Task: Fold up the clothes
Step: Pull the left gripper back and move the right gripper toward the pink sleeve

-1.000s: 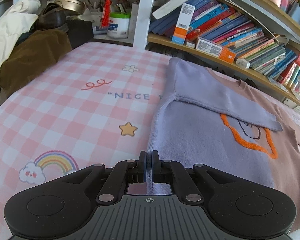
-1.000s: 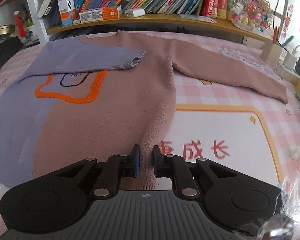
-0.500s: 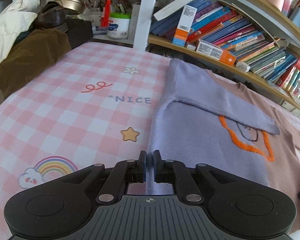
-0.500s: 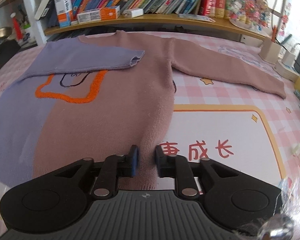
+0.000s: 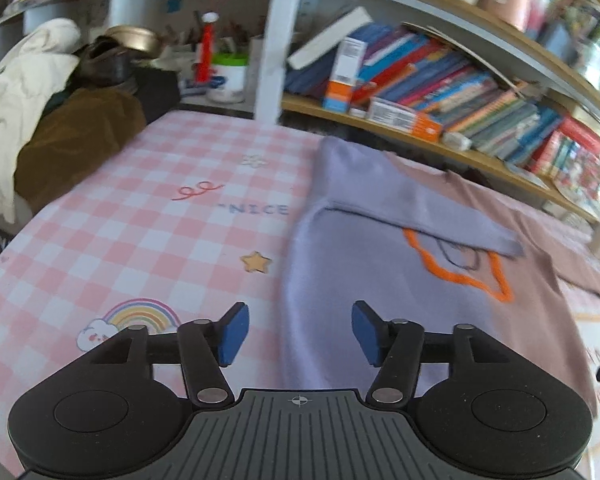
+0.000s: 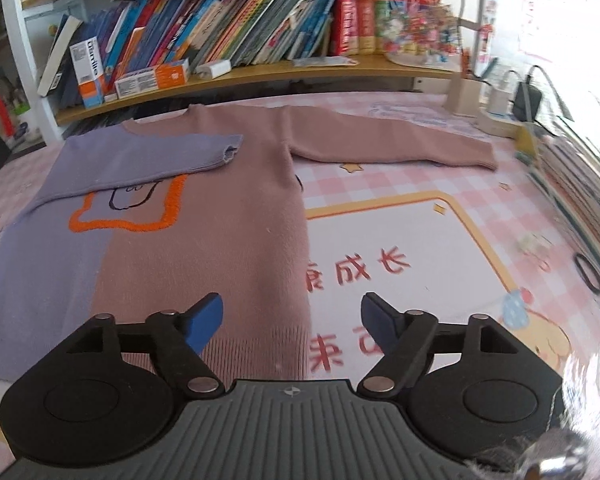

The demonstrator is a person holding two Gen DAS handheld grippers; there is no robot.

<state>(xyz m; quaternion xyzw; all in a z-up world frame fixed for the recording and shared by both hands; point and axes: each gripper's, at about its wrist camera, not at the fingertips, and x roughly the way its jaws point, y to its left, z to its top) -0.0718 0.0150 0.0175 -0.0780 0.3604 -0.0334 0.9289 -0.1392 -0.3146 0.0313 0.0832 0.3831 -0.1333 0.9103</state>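
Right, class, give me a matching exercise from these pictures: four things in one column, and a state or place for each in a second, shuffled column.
Things:
1. purple sleeve
2. pink sleeve
3. left gripper
4. books

States or places:
A. stretched out flat to the side
B. standing on the shelf
C. folded across the sweater's chest
D. open, nothing between its pads

Pairs: 1-C, 2-A, 3-D, 4-B

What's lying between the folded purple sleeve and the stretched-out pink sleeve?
Only the sweater's pink chest, seen from the right wrist. Nothing else lies between the purple sleeve and the pink sleeve.
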